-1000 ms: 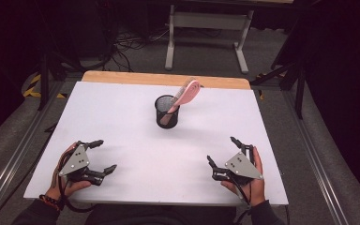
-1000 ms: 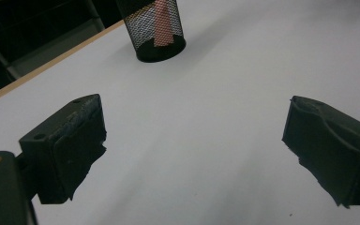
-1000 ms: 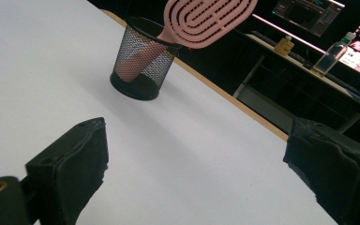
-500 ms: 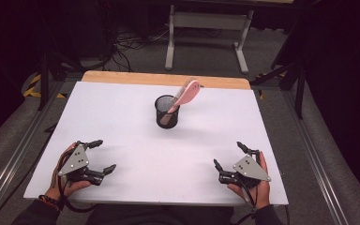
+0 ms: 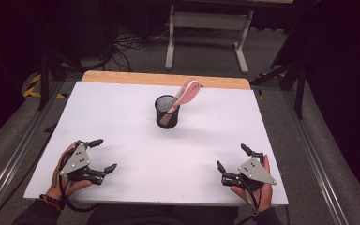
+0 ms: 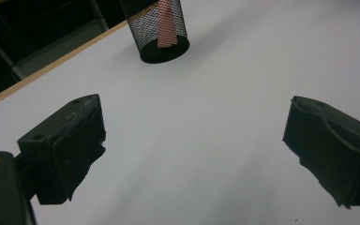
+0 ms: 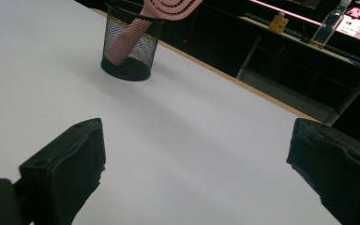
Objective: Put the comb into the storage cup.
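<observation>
Two grippers sit low at your near edge of the table (image 5: 122, 108), one in each hand. Your left gripper (image 5: 100, 154) is at the near left corner, jaws spread wide with nothing between them; in the left gripper view the same gripper (image 6: 194, 150) has bare white tabletop between the two black pads. Your right gripper (image 5: 235, 158) is at the near right, likewise gaping and empty; the right gripper view shows it (image 7: 197, 164) framing only plain surface. Both stand well apart from each other and from the cup.

Out from the jaws, toward the middle of the far half of the table, stands the cup (image 5: 167, 111): a black wire-mesh cylinder, upright, with a solid dark base and a round open rim. Its mesh is fine enough that you can see through the wall in both gripper views (image 6: 161, 29) (image 7: 129, 43).

Inside it is a brush (image 5: 183, 96), pink, standing handle down and leaning to the right so that its wide oval head rises above the rim and hangs past the cup's right side. The handle shows as a pale pink strip behind the mesh in the left gripper view (image 6: 164, 23). In the right gripper view the head (image 7: 171, 7) carries curved rows of dark dots on its face. The brush rests against the rim; neither gripper touches it or the cup.
</observation>
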Demonstrator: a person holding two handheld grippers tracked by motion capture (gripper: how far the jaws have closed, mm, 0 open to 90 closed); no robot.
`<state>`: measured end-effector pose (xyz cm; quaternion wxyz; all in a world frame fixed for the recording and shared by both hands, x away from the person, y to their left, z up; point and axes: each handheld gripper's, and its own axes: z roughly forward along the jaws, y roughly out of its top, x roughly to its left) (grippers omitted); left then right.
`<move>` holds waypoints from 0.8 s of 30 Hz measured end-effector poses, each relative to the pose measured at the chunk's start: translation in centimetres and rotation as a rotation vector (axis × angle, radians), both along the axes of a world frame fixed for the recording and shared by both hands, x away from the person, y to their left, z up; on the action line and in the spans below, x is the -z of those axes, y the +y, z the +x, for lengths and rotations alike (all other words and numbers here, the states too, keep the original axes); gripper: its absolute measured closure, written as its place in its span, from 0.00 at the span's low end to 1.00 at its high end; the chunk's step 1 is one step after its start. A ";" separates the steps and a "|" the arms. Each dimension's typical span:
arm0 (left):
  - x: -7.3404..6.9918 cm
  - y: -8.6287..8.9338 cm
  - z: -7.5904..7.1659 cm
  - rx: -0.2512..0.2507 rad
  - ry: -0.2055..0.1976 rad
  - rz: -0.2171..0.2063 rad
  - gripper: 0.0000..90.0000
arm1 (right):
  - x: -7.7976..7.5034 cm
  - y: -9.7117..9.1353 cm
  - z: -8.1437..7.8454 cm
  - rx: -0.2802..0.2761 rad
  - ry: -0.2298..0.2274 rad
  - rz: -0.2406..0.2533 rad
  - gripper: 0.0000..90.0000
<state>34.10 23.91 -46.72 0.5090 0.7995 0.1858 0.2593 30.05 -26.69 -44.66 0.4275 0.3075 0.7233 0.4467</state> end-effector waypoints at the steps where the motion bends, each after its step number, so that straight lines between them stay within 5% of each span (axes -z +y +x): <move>1: 0.0 0.0 0.0 0.002 -0.002 0.004 0.07 | 0.0 0.0 0.0 0.002 0.000 -0.005 0.05; 24: 0.1 -0.1 0.0 0.011 -0.001 0.010 0.07 | -0.2 0.1 -0.2 0.012 -0.011 -0.010 0.06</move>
